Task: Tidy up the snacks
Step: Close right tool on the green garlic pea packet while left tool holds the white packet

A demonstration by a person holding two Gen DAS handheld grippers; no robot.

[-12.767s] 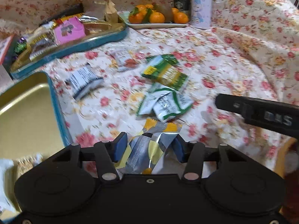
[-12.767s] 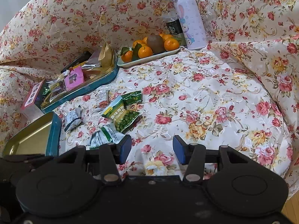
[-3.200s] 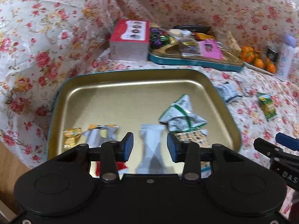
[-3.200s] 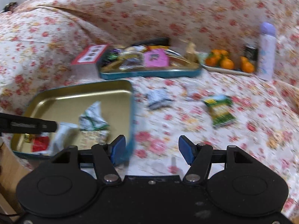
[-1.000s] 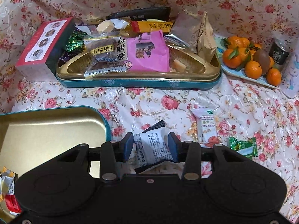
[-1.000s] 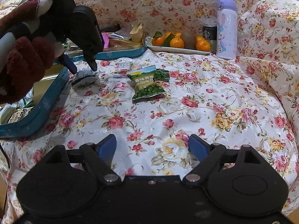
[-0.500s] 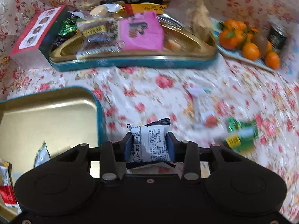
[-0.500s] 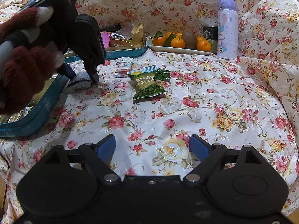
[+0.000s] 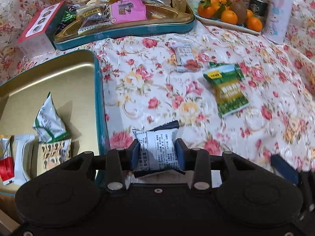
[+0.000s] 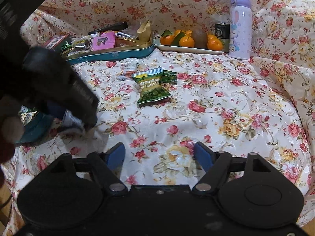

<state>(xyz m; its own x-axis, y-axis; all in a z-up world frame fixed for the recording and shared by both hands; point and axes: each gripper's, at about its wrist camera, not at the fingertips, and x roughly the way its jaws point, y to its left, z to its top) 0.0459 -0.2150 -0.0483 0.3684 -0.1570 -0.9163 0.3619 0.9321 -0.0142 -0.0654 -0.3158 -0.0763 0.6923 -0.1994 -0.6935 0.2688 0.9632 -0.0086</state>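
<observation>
My left gripper (image 9: 157, 154) is shut on a white snack packet with dark ends (image 9: 160, 143), held just right of the gold tray's teal rim (image 9: 99, 98). The right wrist view shows that gripper (image 10: 75, 121) and the packet (image 10: 71, 120) low at the left. Several packets lie in the tray, among them a white-green one (image 9: 48, 122). A green pea packet (image 9: 229, 90) (image 10: 152, 87) and a small white packet (image 9: 184, 58) (image 10: 129, 69) lie on the floral cloth. My right gripper (image 10: 159, 157) hovers over bare cloth, its jaws closing with nothing between them.
A second teal tin (image 9: 126, 32) heaped with snacks stands at the back, a red box (image 9: 37, 22) at its left. A plate of oranges (image 9: 226, 13), a dark can (image 9: 258, 5) and a purple bottle (image 9: 277, 13) stand at the back right. A gloved hand (image 10: 7, 135) is at the left.
My left gripper has shut on the white packet and carried it back toward the near end of the gold tray. The right gripper's jaws have narrowed; it has stayed in place.
</observation>
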